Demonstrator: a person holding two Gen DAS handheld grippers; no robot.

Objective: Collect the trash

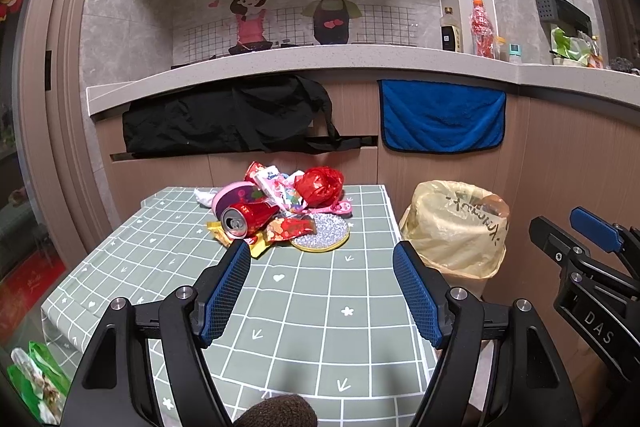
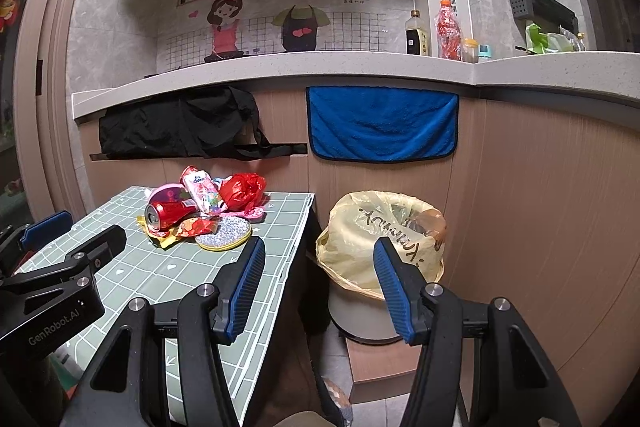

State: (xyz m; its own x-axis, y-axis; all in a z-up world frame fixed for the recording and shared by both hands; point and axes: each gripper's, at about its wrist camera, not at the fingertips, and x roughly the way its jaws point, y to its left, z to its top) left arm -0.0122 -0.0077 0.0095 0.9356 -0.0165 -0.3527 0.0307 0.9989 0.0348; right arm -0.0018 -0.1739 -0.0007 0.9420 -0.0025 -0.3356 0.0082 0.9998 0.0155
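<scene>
A small table [image 1: 320,307] under a grey-green grid-patterned cloth stands against wood-panelled kitchen cabinets. Near its far edge lies a heap of trash [image 1: 280,203]: a red drink can [image 1: 248,219], crumpled wrappers and a red plastic bag [image 1: 320,185]. Just beside the table stands a bin lined with a yellow plastic bag [image 2: 380,239]. The left gripper [image 1: 320,263] and the right gripper [image 2: 318,259] both hover open and empty.

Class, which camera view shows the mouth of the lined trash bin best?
The right wrist view: the trash bin sits near centre, its opening and grey base visible between the open fingers. The left wrist view shows the bin off to the right, base hidden.
</scene>
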